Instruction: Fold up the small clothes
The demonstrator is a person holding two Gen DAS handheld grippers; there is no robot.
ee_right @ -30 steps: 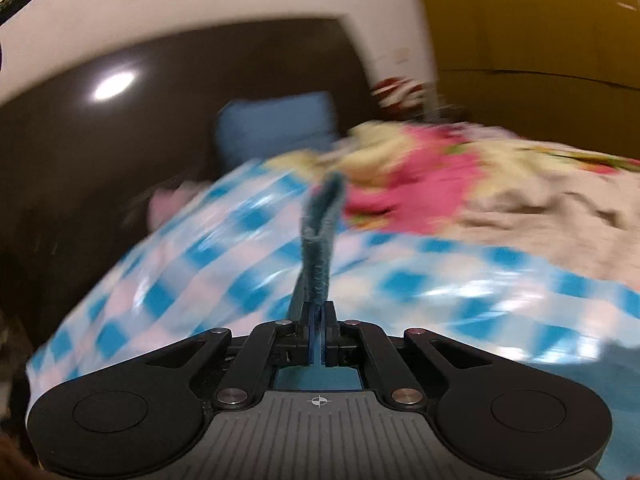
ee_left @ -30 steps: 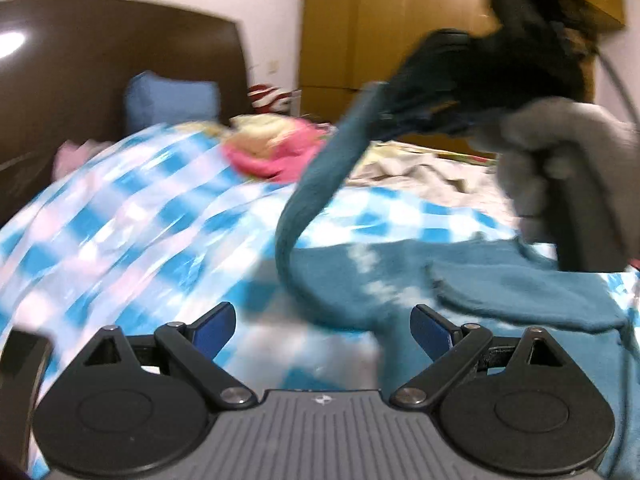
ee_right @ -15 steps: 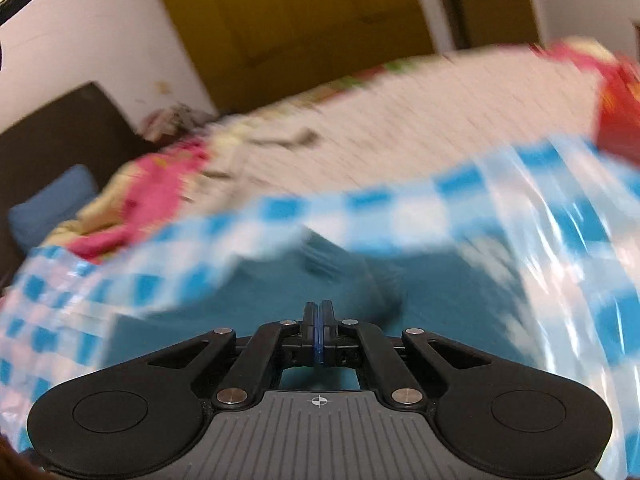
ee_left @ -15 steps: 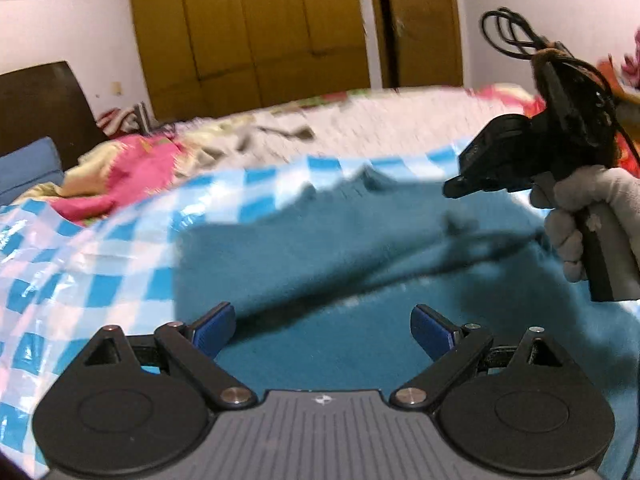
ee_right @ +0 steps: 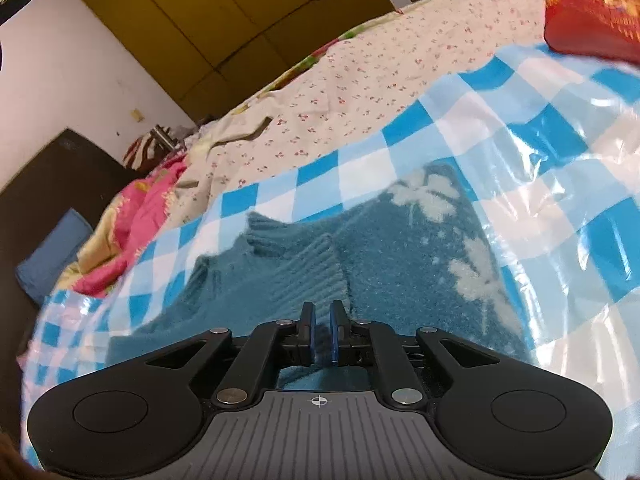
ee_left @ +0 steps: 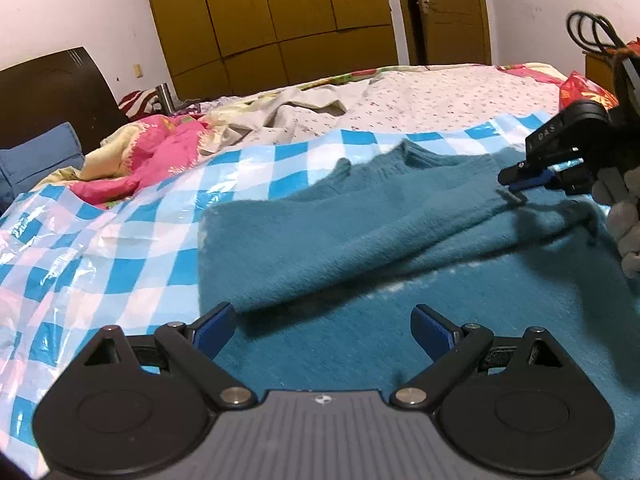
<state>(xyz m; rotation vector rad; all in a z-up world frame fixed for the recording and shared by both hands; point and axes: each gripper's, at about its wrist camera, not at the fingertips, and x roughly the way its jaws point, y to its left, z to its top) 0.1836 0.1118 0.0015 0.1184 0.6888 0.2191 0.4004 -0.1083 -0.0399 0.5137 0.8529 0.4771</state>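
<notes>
Sweater: a teal knit sweater [ee_left: 360, 248] lies spread on a blue-and-white checked plastic sheet [ee_left: 120, 240] on the bed; one sleeve is folded across the body, its ribbed cuff [ee_right: 304, 276] lying on top near the collar. White flower motifs show on the far side in the right wrist view.
Left claw: left claw [ee_left: 320, 328] hangs low over the near part of the sweater, its blue-padded fingers [ee_left: 212, 326] spread wide, nothing between them.
Right claw: right claw [ee_right: 322, 336] sits just over the cuff, fingers parted by a narrow gap; no cloth shows pinched between them. In the left wrist view it appears at the far right, held by a grey-gloved hand [ee_left: 626, 220], tips just above the sleeve end.
Bed: floral bedsheet [ee_left: 420, 100] beyond the plastic sheet, a crumpled pink quilt [ee_left: 160, 152] and a blue pillow [ee_left: 36, 160] toward the dark headboard [ee_left: 52, 92].
Room: wooden wardrobe doors [ee_left: 280, 20] behind the bed; a red packet [ee_right: 592, 12] at the sheet's far corner.
</notes>
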